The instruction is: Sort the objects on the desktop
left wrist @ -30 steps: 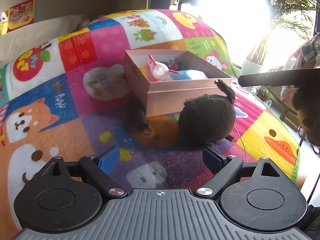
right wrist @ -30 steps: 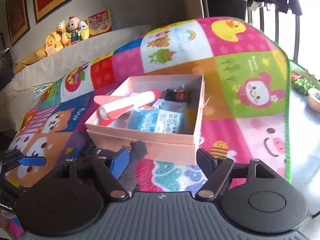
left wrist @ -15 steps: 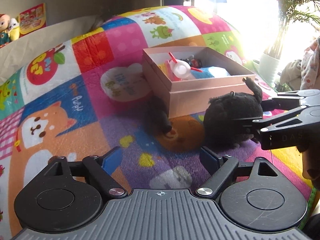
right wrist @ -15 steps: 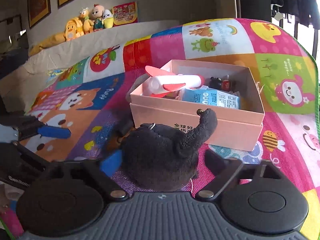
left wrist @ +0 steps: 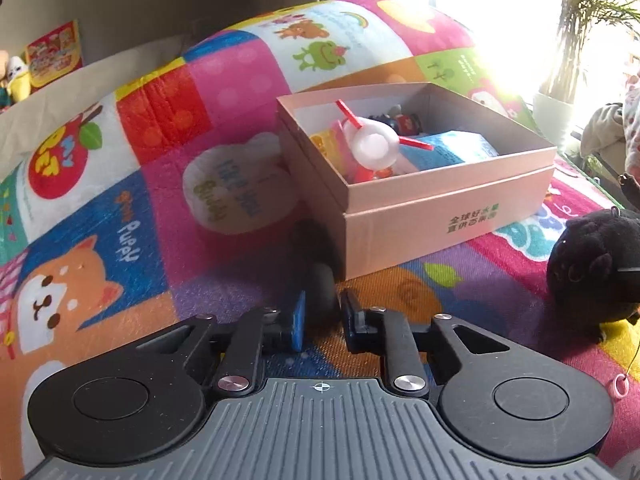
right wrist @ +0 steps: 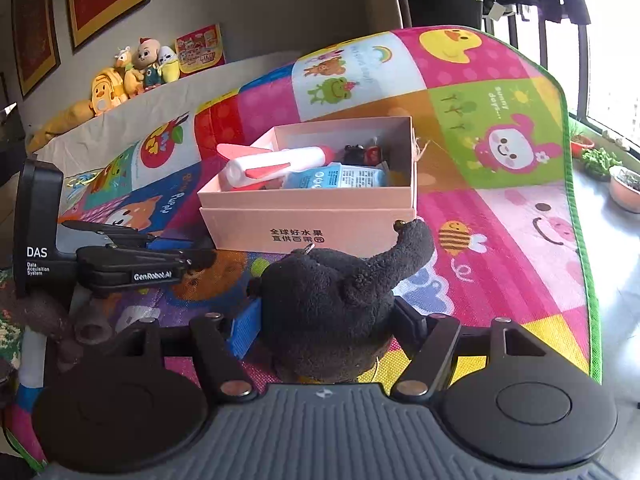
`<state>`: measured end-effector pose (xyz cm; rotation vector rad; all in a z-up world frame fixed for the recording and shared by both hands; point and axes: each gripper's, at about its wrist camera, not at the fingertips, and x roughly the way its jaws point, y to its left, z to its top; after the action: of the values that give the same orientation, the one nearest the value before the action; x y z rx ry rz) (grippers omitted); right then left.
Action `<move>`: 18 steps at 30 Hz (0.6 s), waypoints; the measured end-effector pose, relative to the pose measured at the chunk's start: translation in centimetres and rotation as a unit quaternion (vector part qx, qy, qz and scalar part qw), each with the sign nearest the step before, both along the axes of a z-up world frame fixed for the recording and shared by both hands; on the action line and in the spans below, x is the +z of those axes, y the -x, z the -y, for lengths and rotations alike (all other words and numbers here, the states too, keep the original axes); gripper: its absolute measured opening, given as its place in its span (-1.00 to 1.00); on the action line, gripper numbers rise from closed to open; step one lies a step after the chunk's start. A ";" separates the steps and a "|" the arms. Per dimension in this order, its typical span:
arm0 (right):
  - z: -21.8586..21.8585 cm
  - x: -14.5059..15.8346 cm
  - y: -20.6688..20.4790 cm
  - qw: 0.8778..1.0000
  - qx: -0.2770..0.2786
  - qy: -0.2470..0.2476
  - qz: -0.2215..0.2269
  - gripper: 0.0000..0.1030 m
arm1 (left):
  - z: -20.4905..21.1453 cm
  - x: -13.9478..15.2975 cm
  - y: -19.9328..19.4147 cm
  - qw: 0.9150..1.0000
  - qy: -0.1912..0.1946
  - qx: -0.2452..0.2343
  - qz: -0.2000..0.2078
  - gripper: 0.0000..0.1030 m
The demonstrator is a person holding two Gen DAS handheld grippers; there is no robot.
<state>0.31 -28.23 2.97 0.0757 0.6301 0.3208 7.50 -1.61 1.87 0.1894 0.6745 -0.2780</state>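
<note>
A pink open box (left wrist: 440, 208) (right wrist: 312, 220) sits on the colourful play mat and holds a white and red toy rocket (left wrist: 370, 146) (right wrist: 272, 164), a blue packet (right wrist: 340, 178) and a small dark figure (right wrist: 356, 154). My left gripper (left wrist: 322, 316) is shut on a slim black object (left wrist: 316, 264) that lies by the box's near corner. My right gripper (right wrist: 324, 320) is shut on a black plush toy (right wrist: 332, 304) in front of the box. The plush also shows at the right edge of the left wrist view (left wrist: 592, 264). The left gripper shows in the right wrist view (right wrist: 132, 268).
The play mat (right wrist: 500, 148) ends at a green edge on the right, with floor and plant pots (right wrist: 624, 188) beyond. Plush toys (right wrist: 132, 76) line a ledge at the back left. A potted plant (left wrist: 560, 108) stands behind the box.
My left gripper has moved forward and closed on the slim black object. My right gripper has closed on the black plush toy.
</note>
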 end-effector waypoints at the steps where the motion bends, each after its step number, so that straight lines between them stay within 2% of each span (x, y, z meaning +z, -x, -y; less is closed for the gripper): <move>1: 0.0 -0.1 0.1 1.000 0.000 -0.001 0.001 0.33 | -0.5 0.1 0.3 1.000 -0.005 -0.003 -0.001 -0.62; 2: -0.1 -0.1 0.1 1.000 0.001 0.000 0.003 0.34 | -1.1 0.2 0.6 1.000 -0.013 -0.003 0.001 -0.60; 4: -0.3 -0.2 0.3 1.000 0.002 0.005 0.008 0.34 | -2.4 0.4 1.1 1.000 -0.029 0.008 0.008 -0.25; 6: -0.5 -0.3 0.3 1.000 0.003 0.007 0.011 0.35 | -3.7 0.6 1.1 0.999 -0.039 0.033 0.016 -0.08; 9: -0.5 -0.4 0.5 1.000 0.003 0.006 0.013 0.37 | -5.6 0.8 0.4 0.997 -0.039 0.068 0.013 -0.10; 11: -0.5 -0.5 0.5 1.000 0.003 0.007 0.014 0.38 | -6.4 0.9 0.0 0.998 -0.013 0.067 0.004 -0.05; 13: -0.5 -0.5 0.7 1.000 0.003 0.008 0.014 0.38 | -6.7 0.8 -0.1 0.997 0.020 0.069 -0.009 0.20; 15: -0.5 -0.7 0.7 1.000 0.003 0.007 0.011 0.40 | -6.4 0.5 -0.2 0.996 0.042 0.076 -0.018 0.35; 18: -0.7 -1.0 0.7 1.000 0.002 0.007 0.007 0.43 | -5.8 0.0 -0.9 0.993 0.071 0.089 -0.019 0.38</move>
<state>-0.43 -27.57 1.96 0.0576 0.6179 0.3205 8.36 4.17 1.91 -0.0134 0.7015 -0.1575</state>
